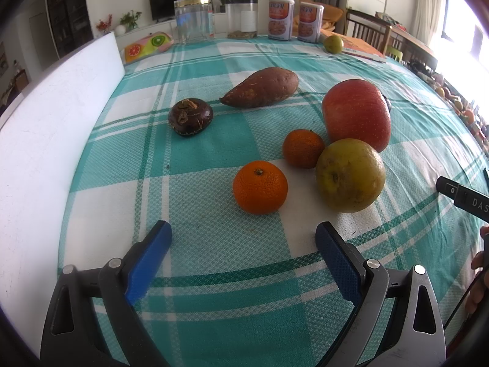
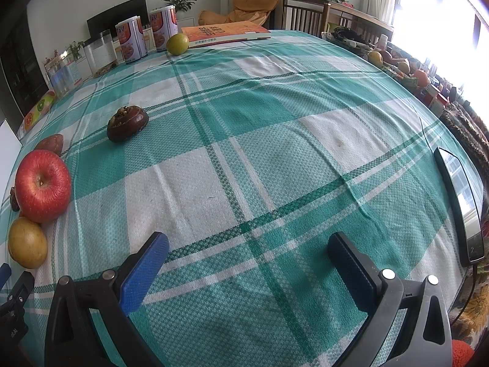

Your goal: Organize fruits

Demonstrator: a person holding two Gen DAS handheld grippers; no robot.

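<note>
In the left wrist view my left gripper (image 1: 244,232) is open and empty, just short of an orange mandarin (image 1: 260,187). Behind it lie a smaller mandarin (image 1: 302,148), a yellow-green pear (image 1: 350,175), a red apple (image 1: 356,114), a sweet potato (image 1: 261,87) and a dark water chestnut (image 1: 190,116). In the right wrist view my right gripper (image 2: 249,244) is open and empty over bare cloth. The apple (image 2: 42,186), the pear (image 2: 27,242) and a second water chestnut (image 2: 127,123) lie to its left.
A green-and-white checked cloth (image 1: 214,140) covers the table. A white board (image 1: 55,98) stands at the left. Jars (image 1: 193,20), two cans (image 1: 281,19), a book (image 2: 224,33) and a green fruit (image 2: 177,44) stand at the far edge. A phone (image 2: 461,202) lies at the right.
</note>
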